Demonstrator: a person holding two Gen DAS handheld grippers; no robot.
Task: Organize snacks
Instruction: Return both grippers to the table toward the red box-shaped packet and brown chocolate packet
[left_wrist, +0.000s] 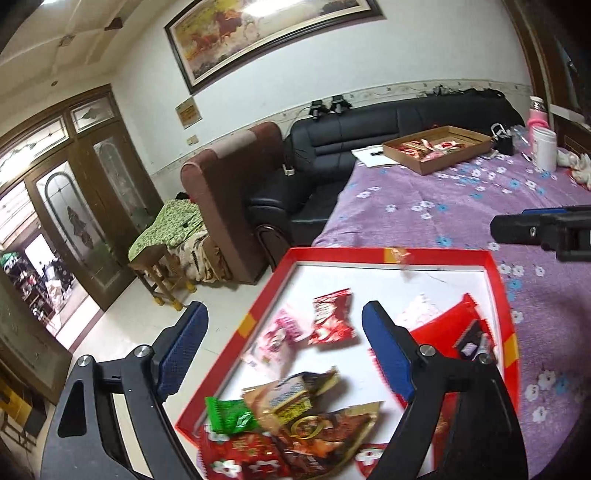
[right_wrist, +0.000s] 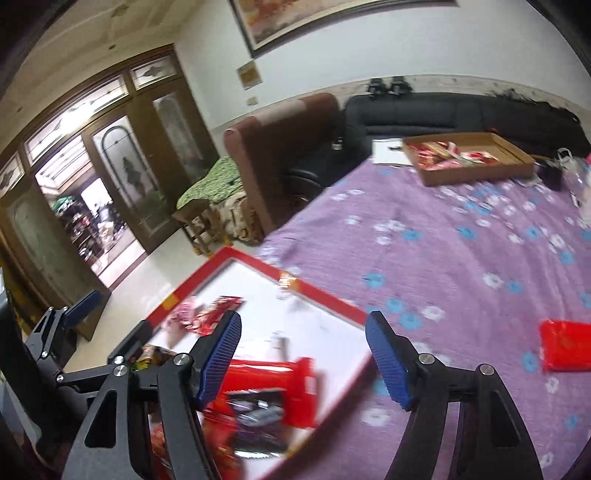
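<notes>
Both grippers hover with jaws apart over the red-rimmed tray (left_wrist: 491, 280) of snacks.

The left gripper (left_wrist: 284, 354) holds nothing; a small red packet (left_wrist: 330, 319) lies on the tray between its jaws. The right gripper (right_wrist: 303, 360) holds nothing; a large red packet (right_wrist: 266, 391) sits between its jaws, beside the left one. The tray rests on the purple floral tabletop (right_wrist: 461, 251).

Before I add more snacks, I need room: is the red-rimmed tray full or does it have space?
It has space. The red-rimmed tray holds packets at its near end, but its far white floor is bare.
</notes>
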